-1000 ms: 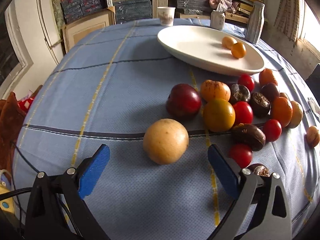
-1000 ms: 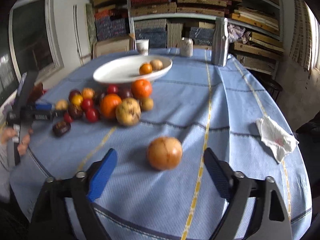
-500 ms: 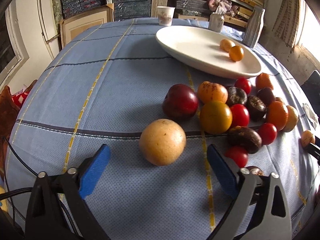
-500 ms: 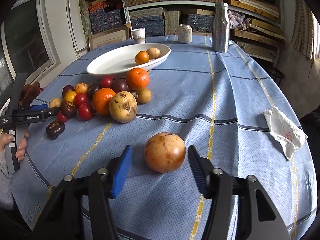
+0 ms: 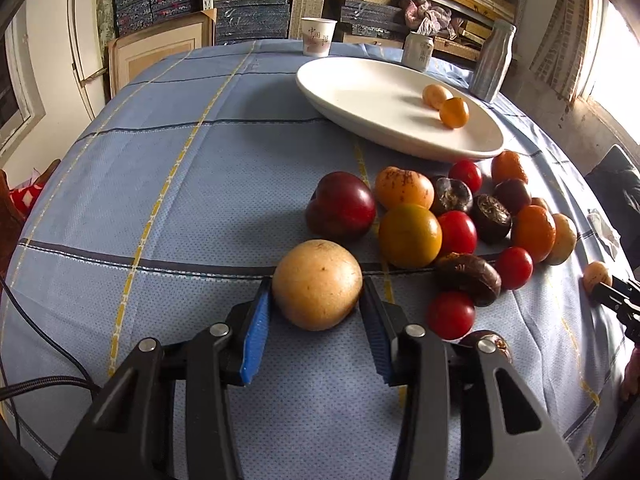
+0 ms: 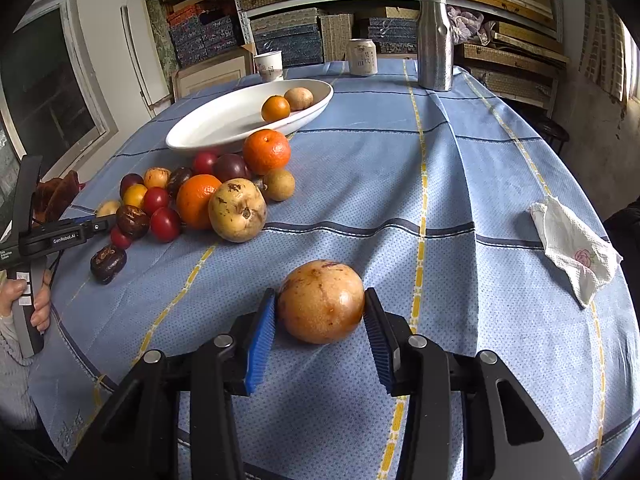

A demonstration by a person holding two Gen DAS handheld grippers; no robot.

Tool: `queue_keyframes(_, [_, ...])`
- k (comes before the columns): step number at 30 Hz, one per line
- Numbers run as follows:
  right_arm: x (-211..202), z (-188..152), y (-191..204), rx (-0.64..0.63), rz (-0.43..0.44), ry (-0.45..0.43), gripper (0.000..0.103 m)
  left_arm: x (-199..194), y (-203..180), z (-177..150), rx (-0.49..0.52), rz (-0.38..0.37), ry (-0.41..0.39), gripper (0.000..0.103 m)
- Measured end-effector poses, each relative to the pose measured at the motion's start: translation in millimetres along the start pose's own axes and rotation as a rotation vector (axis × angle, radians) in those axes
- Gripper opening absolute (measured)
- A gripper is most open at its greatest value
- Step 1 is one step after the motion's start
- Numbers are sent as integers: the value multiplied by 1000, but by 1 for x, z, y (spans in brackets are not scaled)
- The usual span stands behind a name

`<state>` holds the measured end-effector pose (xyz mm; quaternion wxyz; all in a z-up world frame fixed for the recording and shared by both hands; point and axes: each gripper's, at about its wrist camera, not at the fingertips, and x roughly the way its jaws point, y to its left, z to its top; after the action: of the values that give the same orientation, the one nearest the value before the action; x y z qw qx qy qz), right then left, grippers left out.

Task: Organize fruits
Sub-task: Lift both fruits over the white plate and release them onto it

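A round table w/ a blue checked cloth filled both views, shelves of boxes behind it. Next biggest was the white oval dish, set toward the far side, w/ two small fruits in it: an orange one & a tan one touching each other. A steel bottle, a can & a paper cup stood beyond the dish; a crumpled white napkin lay near the table's right edge.

Just in front of the dish sat the loose fruit pile: a dark red apple, oranges, small red tomatoes & dark wrinkled fruits, packed touching one another.

The left gripper had just been closing, and its blue pads stood against both sides of a tan round fruit resting on the cloth just beside the pile; it was grasping that fruit. The right gripper had likewise just been closing; its pads pressed both sides of a mottled brown-orange fruit, which sat on the cloth well apart from the pile, nearer the person. A hand gripping the left tool's handle showed at the right view's left edge.
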<state>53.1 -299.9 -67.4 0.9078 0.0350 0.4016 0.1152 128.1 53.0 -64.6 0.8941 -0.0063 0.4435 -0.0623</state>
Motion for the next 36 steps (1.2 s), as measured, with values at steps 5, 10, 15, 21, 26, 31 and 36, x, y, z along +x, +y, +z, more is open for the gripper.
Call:
queue_keyframes(5, [-2, 0, -4, 20, 20, -10, 44, -13, 6, 2, -39, -27, -58, 42])
queue_keyframes(10, [-10, 12, -10, 42, 56, -15, 44, -32, 8, 23, -48, -27, -104, 42])
queue_keyframes(15, [-41, 72, 3, -25, 46, -120, 44, -48, -6, 74, 5, 15, -174, 42])
queue_keyframes(21, [-9, 157, 41, -70, 93, -158, 44, -15, -28, 129, 6, -4, -173, 42])
queue_keyframes(26, [68, 187, 81, -109, 146, -52, 44, 37, -38, 151, 7, 5, -106, 42])
queue_keyframes(31, [123, 188, 102, -136, 150, 35, 44, 76, -36, 156, 6, -7, -43, 42])
queue_keyframes(36, [140, 186, 103, -159, 122, 70, 45, 92, -36, 159, 15, -4, -28, 45])
